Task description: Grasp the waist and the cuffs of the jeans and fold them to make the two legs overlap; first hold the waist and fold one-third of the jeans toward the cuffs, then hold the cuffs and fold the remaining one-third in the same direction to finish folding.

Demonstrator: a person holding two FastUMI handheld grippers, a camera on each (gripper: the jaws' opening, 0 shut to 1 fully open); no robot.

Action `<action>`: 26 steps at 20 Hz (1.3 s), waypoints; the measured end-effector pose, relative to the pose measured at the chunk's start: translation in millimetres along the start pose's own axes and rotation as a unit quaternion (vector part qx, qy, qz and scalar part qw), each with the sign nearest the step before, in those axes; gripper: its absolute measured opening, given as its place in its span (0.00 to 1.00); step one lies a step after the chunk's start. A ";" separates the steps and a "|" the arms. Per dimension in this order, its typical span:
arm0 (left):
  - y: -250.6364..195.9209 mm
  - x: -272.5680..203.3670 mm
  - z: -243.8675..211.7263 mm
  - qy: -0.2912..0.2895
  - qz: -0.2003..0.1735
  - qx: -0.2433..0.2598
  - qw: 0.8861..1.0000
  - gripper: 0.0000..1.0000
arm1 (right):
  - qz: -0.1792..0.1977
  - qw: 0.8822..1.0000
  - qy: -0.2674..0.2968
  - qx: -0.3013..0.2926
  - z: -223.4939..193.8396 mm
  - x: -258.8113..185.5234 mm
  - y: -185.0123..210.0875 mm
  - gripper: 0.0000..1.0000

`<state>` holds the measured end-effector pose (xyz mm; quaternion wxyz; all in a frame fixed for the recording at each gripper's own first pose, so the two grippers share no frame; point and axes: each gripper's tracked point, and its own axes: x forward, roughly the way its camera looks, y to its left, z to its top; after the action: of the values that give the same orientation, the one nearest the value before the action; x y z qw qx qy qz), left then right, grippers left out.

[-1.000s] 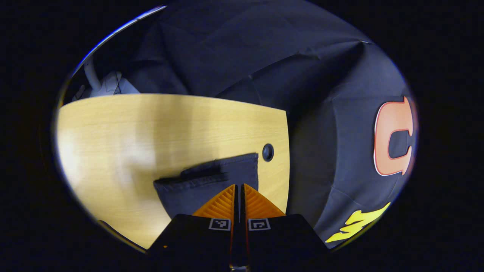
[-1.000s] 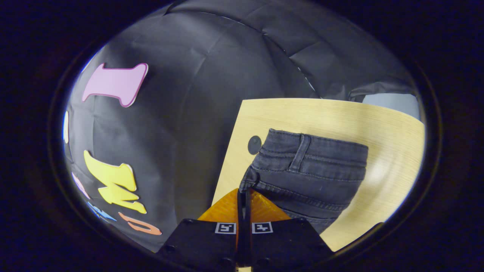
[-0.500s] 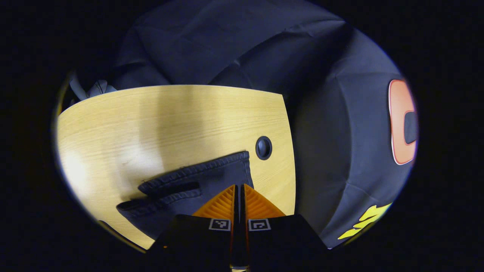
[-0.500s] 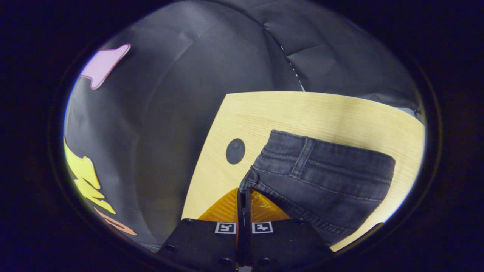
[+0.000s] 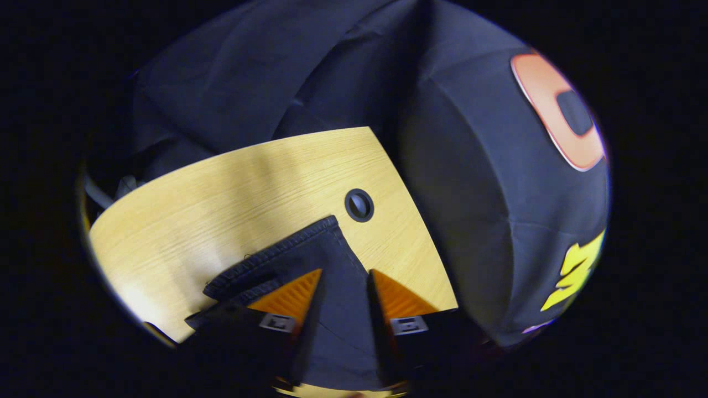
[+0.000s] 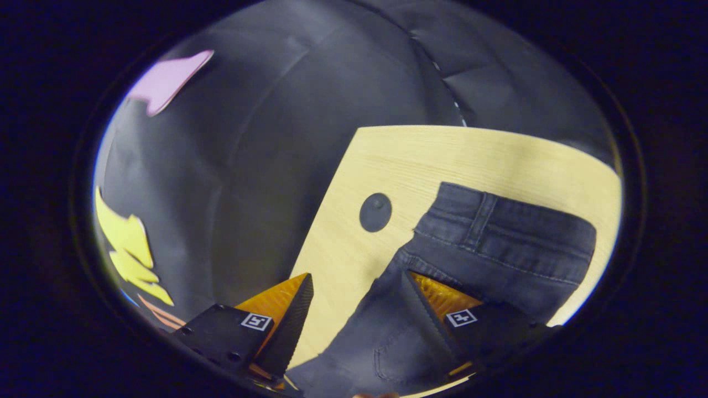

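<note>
Both views were dim at the rim and brightest on the surface (image 5: 232, 193), where a pale sheen lay across the wood toward the lower left in the left gripper view and along the right edge of the surface (image 6: 442, 160) in the right gripper view. The fisheye bent the surface's straight edges into curves, and the left gripper view was softly blurred, most of all on the left claw (image 5: 343, 273) and the jeans (image 5: 310, 249). The right gripper view was sharper, the stitching of the jeans (image 6: 498, 237) clear, though the right claw (image 6: 357, 284) sat in shadow.
</note>
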<state>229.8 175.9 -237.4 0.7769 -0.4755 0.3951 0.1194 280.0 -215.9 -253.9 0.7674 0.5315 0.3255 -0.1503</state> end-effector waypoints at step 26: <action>-132.3 -255.3 -154.1 -0.241 -0.187 0.427 0.851 0.98 | -0.035 0.996 -0.033 -0.074 -89.4 -207.4 -116.7 0.98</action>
<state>58.6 27.4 -2.7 0.9820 -0.1181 0.1109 -0.0973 28.2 -203.6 -220.9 0.8092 0.4564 0.3285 -0.1704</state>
